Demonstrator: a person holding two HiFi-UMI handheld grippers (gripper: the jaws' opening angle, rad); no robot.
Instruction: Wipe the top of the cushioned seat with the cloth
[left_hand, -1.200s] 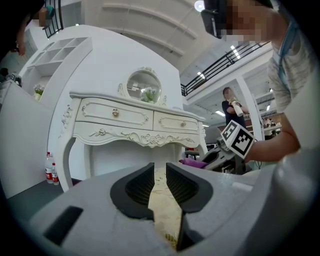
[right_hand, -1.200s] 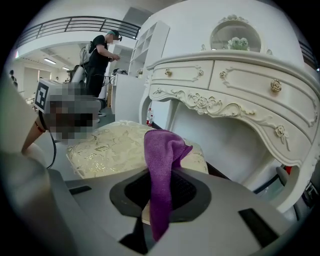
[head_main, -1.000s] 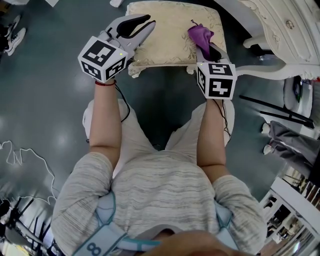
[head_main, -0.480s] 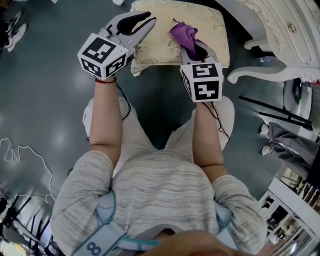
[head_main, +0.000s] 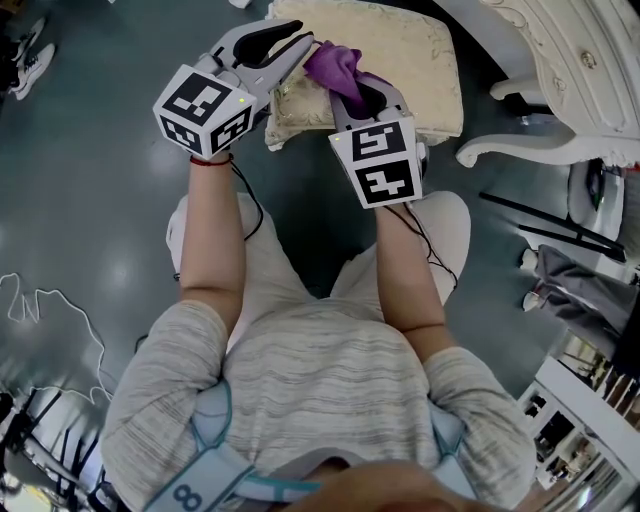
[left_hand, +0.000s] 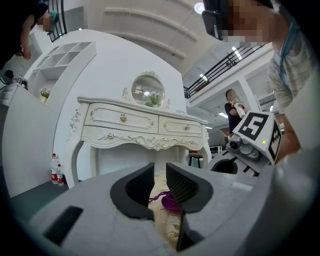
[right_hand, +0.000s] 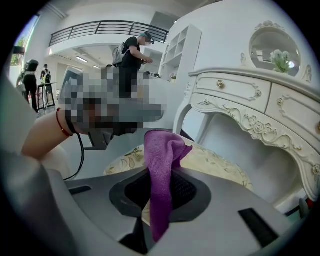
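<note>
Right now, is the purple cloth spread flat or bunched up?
Bunched up. The purple cloth is crumpled, clamped between the right gripper's jaws, not laid flat on the cushioned seat.

the cloth (head_main: 335, 68) is bright purple, and the seat (head_main: 430, 50) is cream with a faint gold leafy scroll print. left gripper (head_main: 292, 45) and right gripper (head_main: 366, 96) are light grey with black pads, and their cubes (head_main: 203, 113) are white with black squares. floor (head_main: 90, 120) is dark blue-grey, dressing table (head_main: 570, 70) white, shirt (head_main: 320, 380) streaky grey.
</note>
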